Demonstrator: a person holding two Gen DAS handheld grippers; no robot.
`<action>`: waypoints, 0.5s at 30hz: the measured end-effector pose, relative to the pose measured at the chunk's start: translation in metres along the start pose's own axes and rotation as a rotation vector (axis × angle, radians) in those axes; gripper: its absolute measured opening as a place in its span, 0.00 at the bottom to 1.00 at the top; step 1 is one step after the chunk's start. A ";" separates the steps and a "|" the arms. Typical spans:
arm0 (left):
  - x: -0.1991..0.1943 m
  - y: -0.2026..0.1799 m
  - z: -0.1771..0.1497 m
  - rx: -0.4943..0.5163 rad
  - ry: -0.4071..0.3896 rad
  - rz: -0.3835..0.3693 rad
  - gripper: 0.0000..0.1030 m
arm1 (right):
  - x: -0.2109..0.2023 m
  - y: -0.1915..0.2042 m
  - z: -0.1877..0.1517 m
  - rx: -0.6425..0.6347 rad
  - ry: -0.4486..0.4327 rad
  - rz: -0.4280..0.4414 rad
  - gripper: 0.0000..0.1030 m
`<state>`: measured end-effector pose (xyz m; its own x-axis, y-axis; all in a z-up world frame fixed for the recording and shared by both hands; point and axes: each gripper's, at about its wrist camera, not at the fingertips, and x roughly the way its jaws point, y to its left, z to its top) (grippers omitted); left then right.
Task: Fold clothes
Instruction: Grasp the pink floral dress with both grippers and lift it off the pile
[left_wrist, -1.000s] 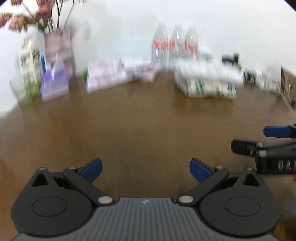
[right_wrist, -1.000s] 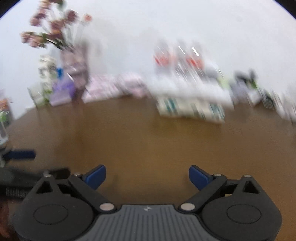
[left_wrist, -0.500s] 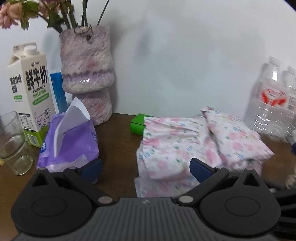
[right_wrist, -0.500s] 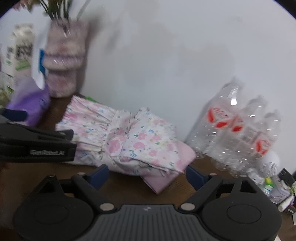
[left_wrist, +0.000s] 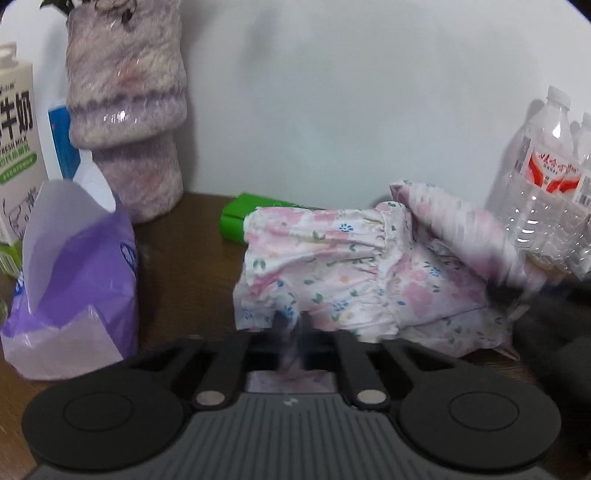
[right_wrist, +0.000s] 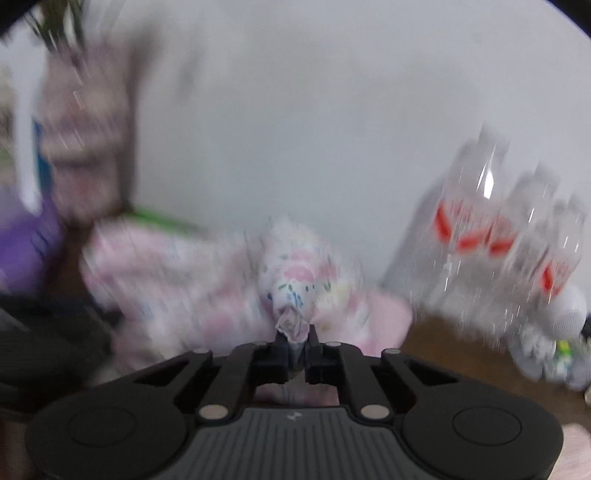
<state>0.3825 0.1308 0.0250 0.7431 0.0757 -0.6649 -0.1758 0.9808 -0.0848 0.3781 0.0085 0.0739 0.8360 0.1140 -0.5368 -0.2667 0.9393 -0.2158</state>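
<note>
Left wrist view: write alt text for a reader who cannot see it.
The left gripper, jaws closed, pinches the near edge of a crumpled pink floral garment on a brown table. A purple tissue pack, a milk carton and a fuzzy purple vase stand left; water bottles stand right against a white wall.

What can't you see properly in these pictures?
- Left wrist view: the milk carton is cut off by the left edge; the flowers in the fuzzy vase are cut off by the top.
- Left wrist view: the floral garment covers most of the green box.
- Right wrist view: the water bottles are blurred, labels unreadable.
</note>
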 end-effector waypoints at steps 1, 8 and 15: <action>-0.010 0.002 0.002 -0.018 -0.010 -0.023 0.03 | -0.017 -0.003 0.006 0.005 -0.034 0.017 0.05; -0.187 0.011 0.005 -0.010 -0.336 -0.231 0.03 | -0.201 -0.072 0.016 0.177 -0.309 0.194 0.05; -0.306 0.032 -0.076 0.012 -0.318 -0.329 0.03 | -0.311 -0.111 -0.125 0.434 -0.236 0.305 0.05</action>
<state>0.1001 0.1254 0.1696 0.9199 -0.1909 -0.3426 0.1093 0.9637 -0.2435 0.0877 -0.1713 0.1624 0.8501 0.4223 -0.3146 -0.3325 0.8937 0.3012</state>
